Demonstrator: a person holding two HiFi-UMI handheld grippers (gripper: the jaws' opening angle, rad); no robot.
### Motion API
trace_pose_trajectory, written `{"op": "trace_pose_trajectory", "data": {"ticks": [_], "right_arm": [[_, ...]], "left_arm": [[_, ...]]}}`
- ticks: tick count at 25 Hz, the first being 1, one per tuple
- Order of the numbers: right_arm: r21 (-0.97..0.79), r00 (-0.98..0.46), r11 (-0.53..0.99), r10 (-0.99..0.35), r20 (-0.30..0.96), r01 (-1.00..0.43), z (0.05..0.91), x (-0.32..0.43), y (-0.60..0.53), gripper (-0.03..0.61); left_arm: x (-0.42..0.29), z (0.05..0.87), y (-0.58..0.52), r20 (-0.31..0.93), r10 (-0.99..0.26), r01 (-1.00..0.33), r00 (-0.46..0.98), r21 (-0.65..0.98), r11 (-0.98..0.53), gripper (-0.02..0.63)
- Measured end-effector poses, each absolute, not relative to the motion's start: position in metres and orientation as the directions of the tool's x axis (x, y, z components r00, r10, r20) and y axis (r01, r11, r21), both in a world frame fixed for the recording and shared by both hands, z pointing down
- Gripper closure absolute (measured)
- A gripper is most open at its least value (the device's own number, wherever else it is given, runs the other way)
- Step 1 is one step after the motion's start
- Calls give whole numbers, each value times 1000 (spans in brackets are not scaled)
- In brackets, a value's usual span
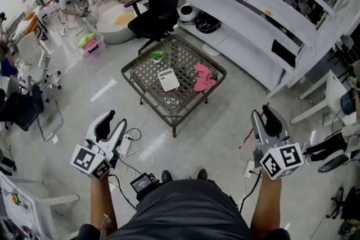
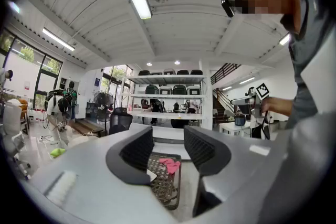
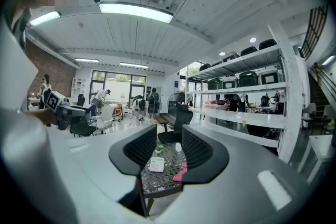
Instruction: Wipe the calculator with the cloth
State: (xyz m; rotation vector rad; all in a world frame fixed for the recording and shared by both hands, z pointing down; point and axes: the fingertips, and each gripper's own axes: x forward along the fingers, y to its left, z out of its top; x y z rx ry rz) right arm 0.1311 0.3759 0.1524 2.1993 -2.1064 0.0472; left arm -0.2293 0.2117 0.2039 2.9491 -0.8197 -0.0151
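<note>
A white calculator [image 1: 168, 79] lies flat in the middle of a low wicker-and-glass table [image 1: 147, 100]. A crumpled pink cloth [image 1: 203, 77] rests on the table just right of it. Both grippers are held level, well short of the table, over the floor. My left gripper [image 1: 112, 122] is open with nothing between its jaws; the pink cloth [image 2: 169, 164] shows far off between them. My right gripper [image 1: 263, 116] is open and empty too; the calculator [image 3: 156, 164] and cloth [image 3: 181, 171] appear in the distance through its gap.
A small green thing [image 1: 156, 55] lies at the table's far edge. A black office chair [image 1: 160, 7] stands behind the table, and long white shelving [image 1: 264, 14] runs along the right. Cables and a small device [image 1: 140, 181] lie on the floor by the person's feet.
</note>
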Motion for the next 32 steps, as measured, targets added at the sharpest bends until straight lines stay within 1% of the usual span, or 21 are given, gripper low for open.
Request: {"op": "trace_pose_trajectory", "data": {"ticks": [3,7,14,19,26,32], "right_arm": [[51,41,-36,-995,96,-998,154,126,374,449],[50,42,-37,-994,99,-998,157,121,372,449],[43,48,-44,-993,104,-998,163,116,369,449],[39,57,-53,-992,109,-998,166,115,369,449],[26,70,-68,-990,120,-997,170,112,366,449],[3,83,-83,-989,122,-997,172,104,363,449]], "left_arm": [[-243,219,211,39,-516,-517,856,26,-856,403],[-244,220,210,33,-513,-514,858,48,-857,400],[-250,226,204,39,-504,-505,863,40,-862,400],[-247,218,201,14,-503,-502,864,71,-862,400],[-243,232,199,77,-462,-467,884,71,-881,402],[-239,237,190,79,-427,-433,901,91,-897,402]]}}
